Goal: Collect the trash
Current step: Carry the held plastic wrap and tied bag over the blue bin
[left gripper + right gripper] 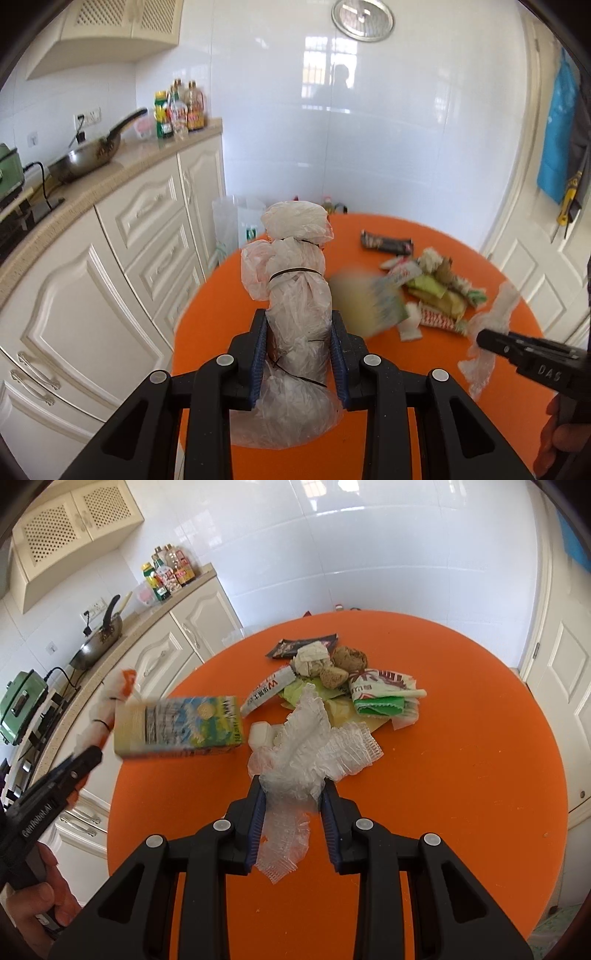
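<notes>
My left gripper (299,315) is shut on a long bundle of translucent plastic bags (295,280) tied with black bands, held upright above the orange round table (369,424). My right gripper (292,783) is shut on a crinkled clear plastic film (306,734) that hangs over the table. A yellow-green carton (181,727) shows blurred between the two grippers; whether it rests on the table I cannot tell. Beyond lies a pile of wrappers, tissue and brown lumps (343,675). Each view catches the other gripper at its edge, the right gripper (484,338) and the left gripper (92,755).
White cabinets and a counter (110,177) with a wok (88,158) and bottles (179,110) run along the left. A white bag (236,225) stands on the floor behind the table. A white door (565,686) is at the right. A dark wrapper (386,243) lies apart.
</notes>
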{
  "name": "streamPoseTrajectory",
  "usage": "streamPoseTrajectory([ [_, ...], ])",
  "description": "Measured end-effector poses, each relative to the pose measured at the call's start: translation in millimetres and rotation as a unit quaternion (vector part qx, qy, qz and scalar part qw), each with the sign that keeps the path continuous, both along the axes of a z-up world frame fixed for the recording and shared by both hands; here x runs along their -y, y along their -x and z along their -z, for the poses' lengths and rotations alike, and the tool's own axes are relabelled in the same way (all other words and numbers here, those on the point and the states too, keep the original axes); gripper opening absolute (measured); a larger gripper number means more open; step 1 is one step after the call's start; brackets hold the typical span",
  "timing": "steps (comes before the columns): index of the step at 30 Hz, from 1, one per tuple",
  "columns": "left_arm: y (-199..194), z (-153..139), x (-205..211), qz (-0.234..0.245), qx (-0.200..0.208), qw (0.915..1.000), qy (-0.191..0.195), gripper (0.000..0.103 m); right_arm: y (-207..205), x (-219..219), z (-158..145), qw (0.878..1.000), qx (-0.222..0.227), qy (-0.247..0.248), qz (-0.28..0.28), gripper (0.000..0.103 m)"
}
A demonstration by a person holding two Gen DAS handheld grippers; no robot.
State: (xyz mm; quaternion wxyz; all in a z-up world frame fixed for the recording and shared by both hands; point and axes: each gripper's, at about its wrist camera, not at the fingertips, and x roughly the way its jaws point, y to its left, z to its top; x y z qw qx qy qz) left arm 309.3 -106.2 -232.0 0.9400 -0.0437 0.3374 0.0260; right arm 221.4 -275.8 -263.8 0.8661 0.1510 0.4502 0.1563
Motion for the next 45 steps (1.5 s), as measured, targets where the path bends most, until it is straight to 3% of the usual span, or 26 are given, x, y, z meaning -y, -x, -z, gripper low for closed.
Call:
streamPoseTrajectory([
  [4, 12.1, -18.1, 8.6, 0.020, 0.023, 0.9995, 0.002, 0.027, 8.3, 6.0, -7.9, 1.000, 0.012, -0.001, 0.003, 0.029],
  [8, 98.9, -37.2, 19.4, 0.047, 0.042, 0.9979, 0.011, 0.027, 18.6, 16.0, -22.4, 0.999, 0.031, 0.001, 0.015, 0.029],
  [12, 133.2, -68.1, 39.6, 0.080, 0.062, 0.9948, 0.014, 0.027, 29.3, 35.1, -42.1, 0.998, 0.053, 0.002, 0.032, 0.029],
  [21, 143.6, -94.1, 81.1, 0.174, 0.100, 0.9794, 0.026, 0.027, 59.9, 114.2, -92.7, 0.988, 0.109, 0.014, 0.104, 0.029],
  [30, 130.6, -109.5, 142.3, 0.297, 0.102, 0.9477, 0.056, 0.027, 115.1, 229.1, -129.8, 0.961, 0.140, 0.052, 0.231, 0.029],
  [36, 123.1, -80.4, 195.1, 0.389, 0.032, 0.9177, 0.073, 0.027, 158.5, 301.0, -97.6, 0.943, 0.097, 0.057, 0.313, 0.029],
  [45, 101.9, -3.1, 248.4, 0.473, -0.119, 0.8702, 0.069, 0.027, 196.0, 374.5, 31.4, 0.928, -0.039, 0.019, 0.371, 0.029],
])
